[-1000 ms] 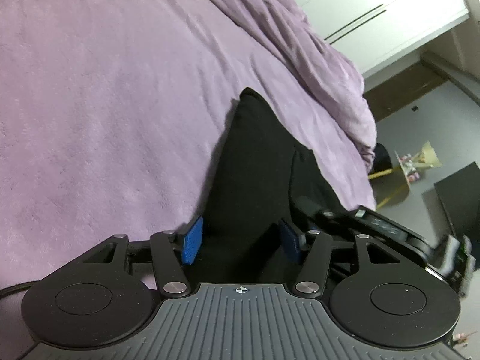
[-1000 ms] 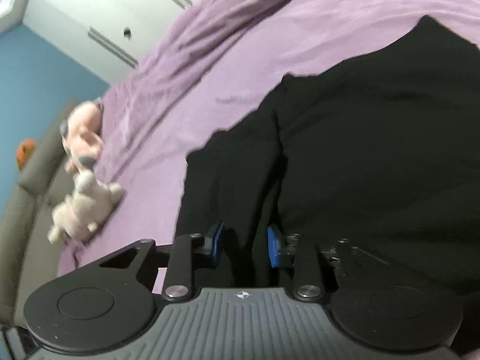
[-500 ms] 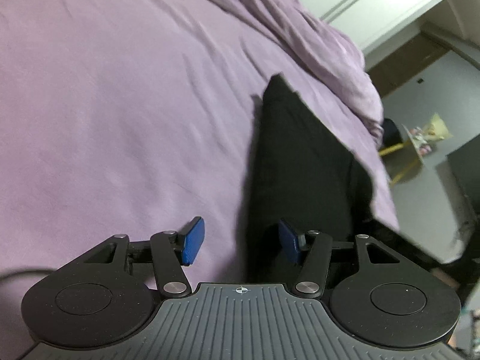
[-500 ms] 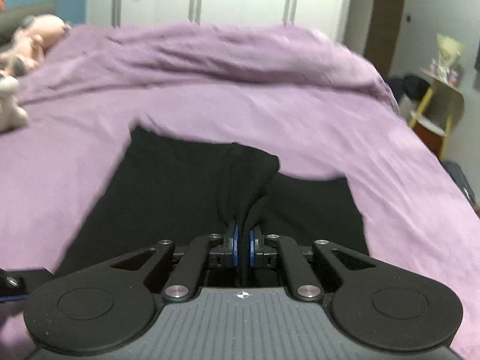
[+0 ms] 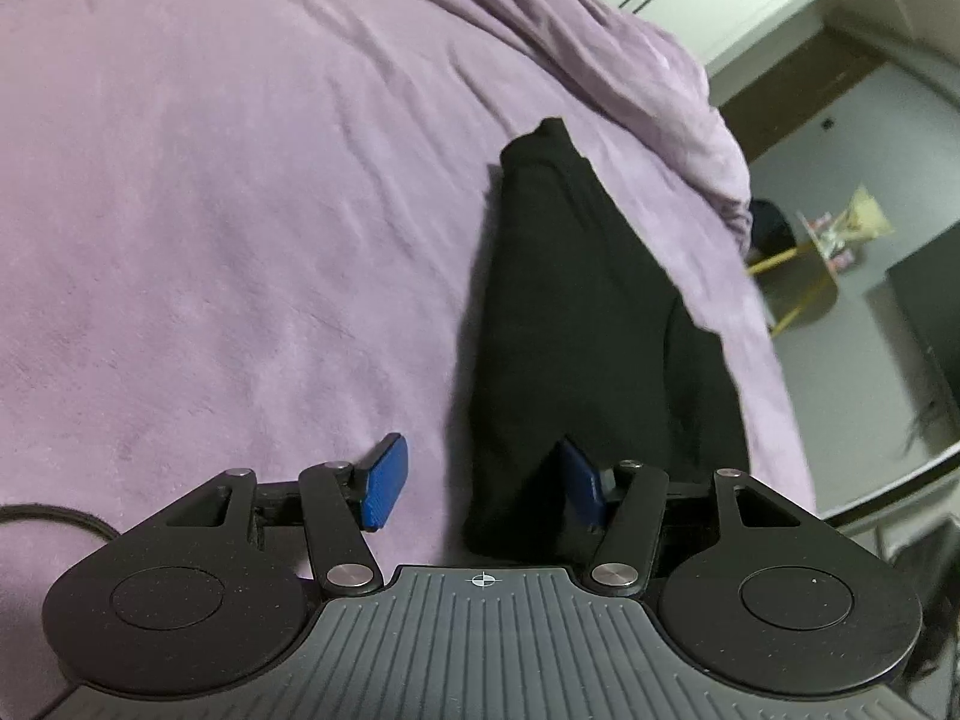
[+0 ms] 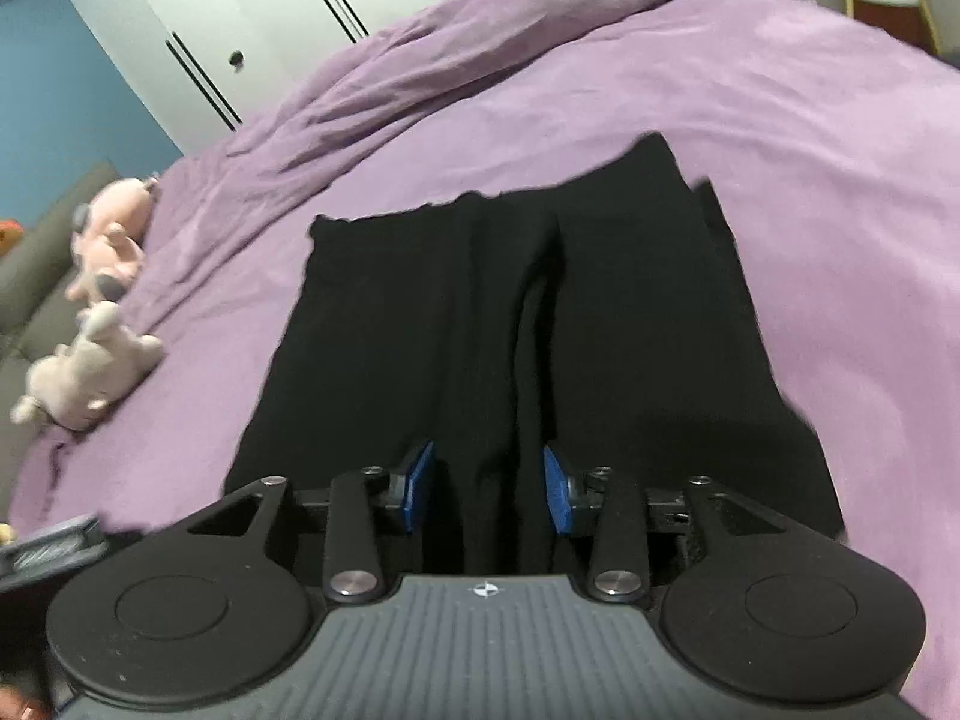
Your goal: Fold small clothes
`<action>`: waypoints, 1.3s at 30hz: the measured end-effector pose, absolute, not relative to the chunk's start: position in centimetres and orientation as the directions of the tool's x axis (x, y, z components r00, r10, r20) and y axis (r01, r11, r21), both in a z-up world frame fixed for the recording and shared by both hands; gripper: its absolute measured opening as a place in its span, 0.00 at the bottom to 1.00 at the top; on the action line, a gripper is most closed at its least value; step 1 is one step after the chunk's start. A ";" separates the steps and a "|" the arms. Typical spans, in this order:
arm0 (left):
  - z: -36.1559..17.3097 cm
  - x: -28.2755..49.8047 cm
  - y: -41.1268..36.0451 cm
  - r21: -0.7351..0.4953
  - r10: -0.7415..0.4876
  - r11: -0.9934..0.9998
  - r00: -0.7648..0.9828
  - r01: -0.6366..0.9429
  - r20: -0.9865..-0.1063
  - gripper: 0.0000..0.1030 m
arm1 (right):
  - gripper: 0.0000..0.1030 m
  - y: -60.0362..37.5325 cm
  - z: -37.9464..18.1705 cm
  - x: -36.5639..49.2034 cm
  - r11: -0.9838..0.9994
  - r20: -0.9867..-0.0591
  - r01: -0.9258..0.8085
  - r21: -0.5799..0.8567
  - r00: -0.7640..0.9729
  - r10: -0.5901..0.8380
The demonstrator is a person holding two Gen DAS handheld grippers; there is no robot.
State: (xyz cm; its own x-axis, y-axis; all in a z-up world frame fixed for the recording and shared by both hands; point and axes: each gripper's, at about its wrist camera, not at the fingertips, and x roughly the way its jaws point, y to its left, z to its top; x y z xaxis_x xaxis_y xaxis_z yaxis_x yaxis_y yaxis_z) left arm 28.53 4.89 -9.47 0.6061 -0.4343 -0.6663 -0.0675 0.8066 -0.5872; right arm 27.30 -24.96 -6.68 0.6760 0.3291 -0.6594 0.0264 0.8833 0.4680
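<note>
A black garment [image 5: 570, 300] lies flat on the purple bed cover [image 5: 240, 180], folded into a long strip. My left gripper [image 5: 480, 474] is open at its near end. The cloth's left edge lies between the pads, against the right pad [image 5: 579, 483], while the left pad [image 5: 384, 480] hovers over bare cover. In the right wrist view the garment [image 6: 600, 330] spreads ahead with a raised lengthwise ridge. My right gripper [image 6: 487, 483] straddles that ridge. Its jaws are opening, with a gap between each pad and the cloth.
Two plush toys [image 6: 90, 360] lie at the bed's left edge. A bunched purple duvet [image 6: 480, 60] runs along the far side before white wardrobe doors [image 6: 270, 30]. A yellow-legged stool [image 5: 798, 294] and floor lie past the bed's right edge.
Half a second ago the right gripper was shut on a pinched fold of the black cloth; its pads have now parted and the fold has sunk. The left gripper slid left, off the garment's middle.
</note>
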 end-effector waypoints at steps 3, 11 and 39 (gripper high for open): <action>-9.4 28.6 3.9 -0.575 -0.430 0.816 0.595 -0.066 -0.679 0.59 | 0.35 -24.6 -7.0 25.6 0.874 -0.650 0.036 0.485 0.684 0.332; -8.3 28.2 2.2 -0.478 -0.360 0.877 0.583 -0.054 -0.728 0.60 | 0.07 -27.4 -6.7 25.4 0.724 -0.525 0.037 0.689 0.714 0.463; -8.6 31.5 1.8 -0.573 -0.460 0.819 0.576 -0.018 -0.676 0.66 | 0.26 -25.6 -7.4 34.8 0.846 -0.635 0.044 0.532 0.681 0.364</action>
State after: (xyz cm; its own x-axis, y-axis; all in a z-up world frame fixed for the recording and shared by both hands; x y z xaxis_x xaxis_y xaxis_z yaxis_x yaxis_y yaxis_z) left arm 31.53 1.77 -8.57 0.5757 -0.4603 -0.6758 -0.0181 0.8191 -0.5733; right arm 34.78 -25.58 -7.41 0.6810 0.3643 -0.6352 0.0439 0.8455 0.5321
